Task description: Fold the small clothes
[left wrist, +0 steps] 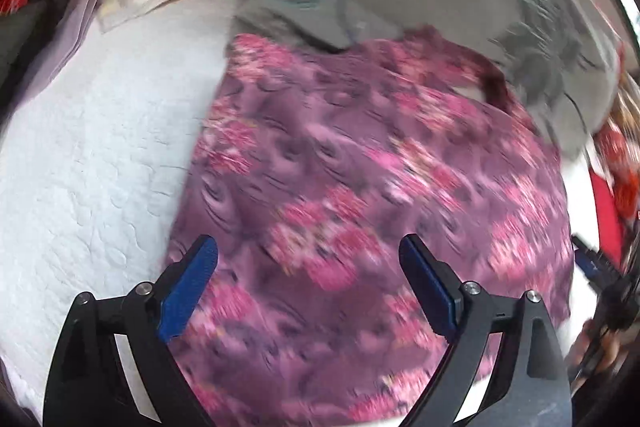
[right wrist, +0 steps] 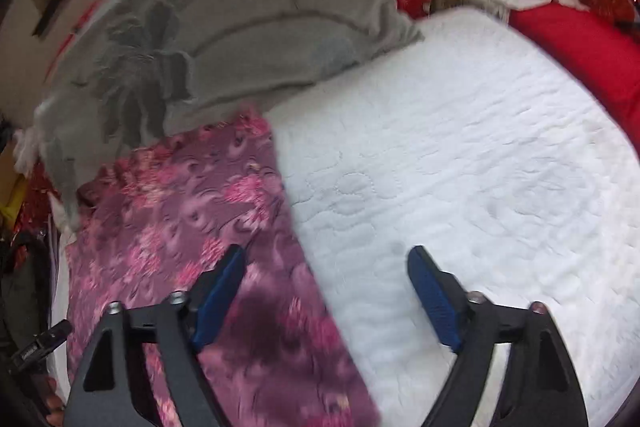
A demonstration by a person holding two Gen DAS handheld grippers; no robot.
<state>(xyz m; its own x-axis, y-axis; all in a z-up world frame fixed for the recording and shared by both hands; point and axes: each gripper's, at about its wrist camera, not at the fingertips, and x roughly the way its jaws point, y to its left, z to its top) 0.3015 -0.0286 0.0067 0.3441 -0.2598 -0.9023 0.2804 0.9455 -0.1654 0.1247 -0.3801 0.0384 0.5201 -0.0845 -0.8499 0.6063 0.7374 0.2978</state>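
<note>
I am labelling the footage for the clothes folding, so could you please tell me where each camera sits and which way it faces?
Left wrist: sits on the left gripper, looking steeply down at the purple floral garment on the white quilted bed cover; its own jaws stand open and empty, and the other gripper shows at the right edge.
Right wrist: sits on the right gripper, looking down over the garment's edge; jaws open, empty.
Shared: the garment, the bed cover, the grey blanket.

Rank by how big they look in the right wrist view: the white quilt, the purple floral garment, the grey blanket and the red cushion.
1. white quilt
2. grey blanket and purple floral garment: too alike to rank
3. red cushion, though it lies farther off
</note>
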